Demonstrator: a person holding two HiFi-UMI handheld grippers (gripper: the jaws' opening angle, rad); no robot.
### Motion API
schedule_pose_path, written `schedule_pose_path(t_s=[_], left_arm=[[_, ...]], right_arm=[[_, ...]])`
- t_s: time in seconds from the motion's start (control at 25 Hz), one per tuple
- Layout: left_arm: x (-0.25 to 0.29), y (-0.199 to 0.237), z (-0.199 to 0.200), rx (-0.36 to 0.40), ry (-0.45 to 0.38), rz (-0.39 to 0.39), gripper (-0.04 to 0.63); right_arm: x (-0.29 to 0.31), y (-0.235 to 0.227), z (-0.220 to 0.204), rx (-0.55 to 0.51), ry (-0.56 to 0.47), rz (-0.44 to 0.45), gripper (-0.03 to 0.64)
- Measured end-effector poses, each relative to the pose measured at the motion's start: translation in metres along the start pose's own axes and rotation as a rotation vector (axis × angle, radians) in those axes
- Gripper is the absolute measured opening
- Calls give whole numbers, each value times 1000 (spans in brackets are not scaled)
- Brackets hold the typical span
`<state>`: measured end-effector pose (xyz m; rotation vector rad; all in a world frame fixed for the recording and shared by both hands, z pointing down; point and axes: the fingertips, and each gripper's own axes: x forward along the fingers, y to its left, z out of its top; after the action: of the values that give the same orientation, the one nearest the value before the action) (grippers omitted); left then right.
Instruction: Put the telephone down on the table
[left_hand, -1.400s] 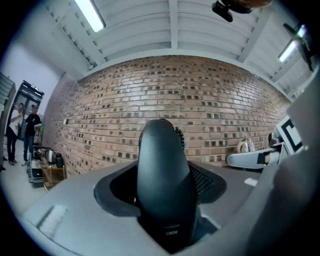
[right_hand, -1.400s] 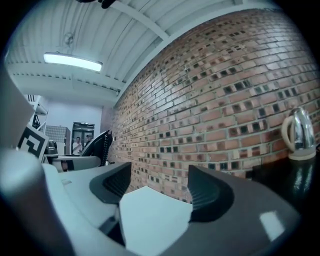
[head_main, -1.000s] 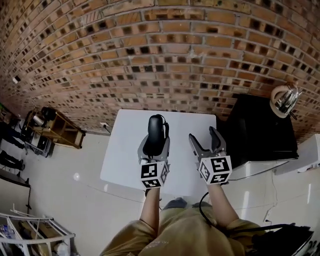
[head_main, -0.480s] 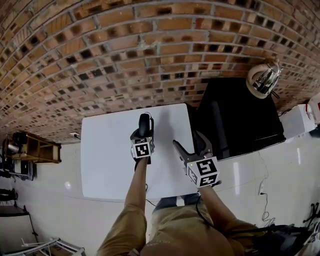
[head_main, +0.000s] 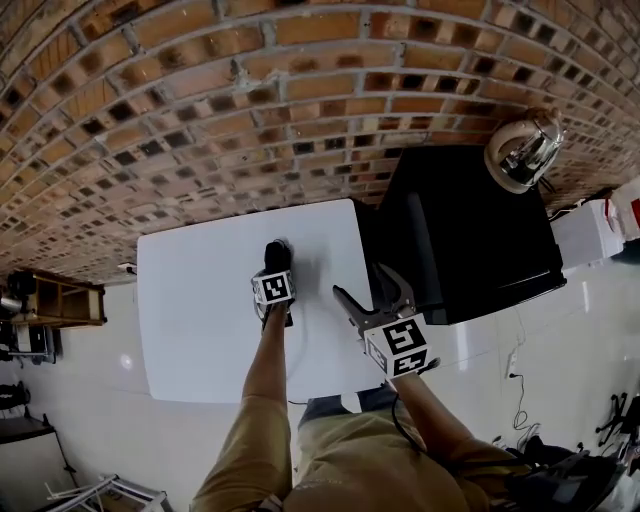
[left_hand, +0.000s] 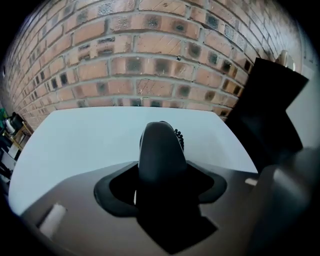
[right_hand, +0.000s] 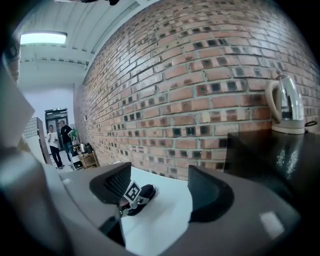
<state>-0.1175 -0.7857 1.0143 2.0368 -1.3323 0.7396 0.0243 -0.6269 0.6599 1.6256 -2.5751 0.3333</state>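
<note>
The black telephone handset (head_main: 278, 253) with its coiled cord is clamped between the jaws of my left gripper (head_main: 277, 270), which is shut on it. It is low over the middle of the white table (head_main: 190, 300), tilted forward and down. In the left gripper view the telephone (left_hand: 160, 150) sticks out ahead of the jaws toward the brick wall. From the right gripper view, the telephone (right_hand: 145, 191) appears to lie on the table top; contact is not certain. My right gripper (head_main: 366, 285) stands open and holds nothing, over the table's right edge.
A black cabinet (head_main: 470, 235) stands right of the table, with a metal kettle (head_main: 525, 150) on top. A brick wall (head_main: 250, 120) runs behind the table. A wooden shelf unit (head_main: 40, 305) is far left. Two people (right_hand: 60, 135) stand far off.
My left gripper has come down and forward with the telephone, from up near me to low over the table. The right gripper sank a little and stayed open.
</note>
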Motion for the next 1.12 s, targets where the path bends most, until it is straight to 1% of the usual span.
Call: schedule_pose_path(t_s=[0.08, 0.12, 0.16, 0.2, 0.24, 0.32, 0.4, 0.52, 0.6, 0.68, 0.76, 0.88, 0.96, 1.12], left_arm=[[10, 5, -22, -54, 69, 1, 299], [11, 7, -29, -75, 88, 0, 365], [8, 8, -32, -90, 90, -3, 463], [0, 8, -29, -96, 71, -6, 472], [-15, 9, -20, -93, 32, -4, 472], [-62, 8, 16, -60, -86, 13, 471], [-128, 0, 66, -34, -236, 14, 471], [-238, -26, 135, -17, -490, -16, 469], [-308, -43, 168, 38, -646, -15, 468], [-368, -51, 187, 105, -759, 27, 467], [-417, -57, 196, 152, -834, 82, 468], [-469, -69, 202, 216, -913, 157, 466], [-490, -76, 204, 239, -938, 187, 465], [-508, -79, 205, 231, -959, 203, 447]], right_arm=[[5, -1, 1, -3, -5, 9, 345], [7, -3, 0, -10, -13, 15, 345], [9, -3, 0, -13, -20, 23, 345], [10, -3, 0, -10, -25, 29, 345], [11, -1, 2, -2, -31, 35, 345], [15, 5, 14, 19, -51, 50, 345], [19, 12, 33, 32, -88, 68, 345], [18, 16, 62, 41, -156, 80, 345], [17, 18, 79, 35, -191, 70, 345], [14, 23, 96, 17, -229, 66, 345], [8, 30, 116, -6, -280, 71, 345], [-8, 38, 141, -59, -355, 58, 345], [-18, 41, 152, -96, -392, 26, 345], [-35, 42, 159, -128, -423, -15, 345]])
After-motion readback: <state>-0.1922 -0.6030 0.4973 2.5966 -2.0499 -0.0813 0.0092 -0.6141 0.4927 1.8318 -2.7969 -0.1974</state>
